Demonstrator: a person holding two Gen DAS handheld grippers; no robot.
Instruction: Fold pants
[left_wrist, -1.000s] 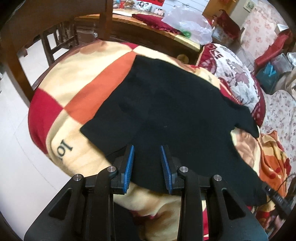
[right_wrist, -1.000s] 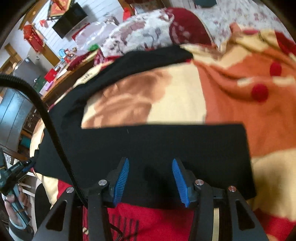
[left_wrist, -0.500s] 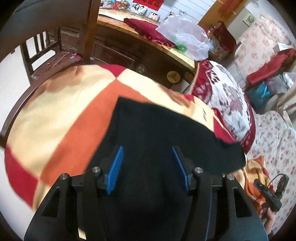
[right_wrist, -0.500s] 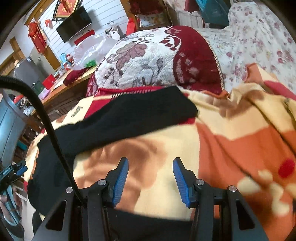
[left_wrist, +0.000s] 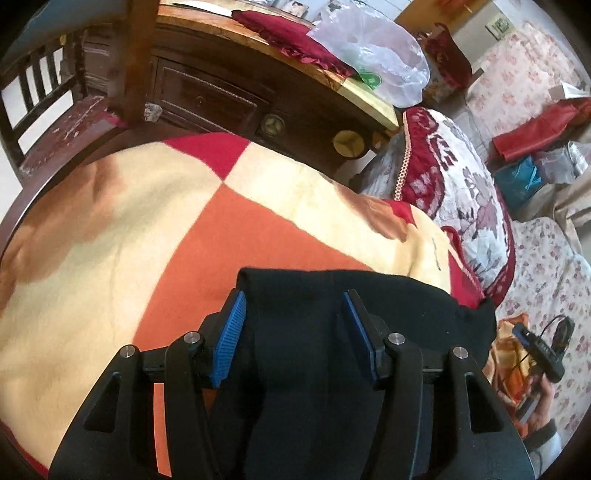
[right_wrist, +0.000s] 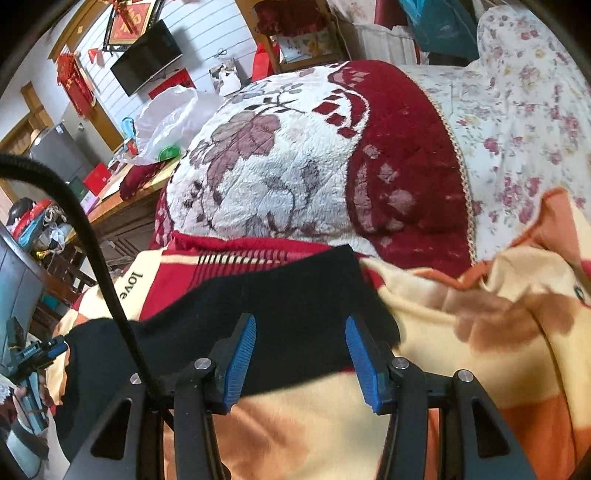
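Black pants (left_wrist: 332, 354) lie flat on an orange, cream and red blanket (left_wrist: 147, 240). In the left wrist view my left gripper (left_wrist: 293, 336) is open, its blue pads on either side of the pants' far corner, just above the cloth. In the right wrist view the pants (right_wrist: 280, 306) show as a black band running left from one end. My right gripper (right_wrist: 301, 358) is open over that end, holding nothing.
A floral red and white cushion (right_wrist: 314, 162) lies just beyond the pants. A dark wooden desk (left_wrist: 221, 92) with a plastic bag (left_wrist: 376, 48) stands behind the blanket, a chair (left_wrist: 44, 92) at the left. A black cable (right_wrist: 92, 240) crosses the right wrist view.
Both grippers have moved forward across the blanket toward the pants' far edge. The left jaws have opened wider. The near black edge has left the right wrist view.
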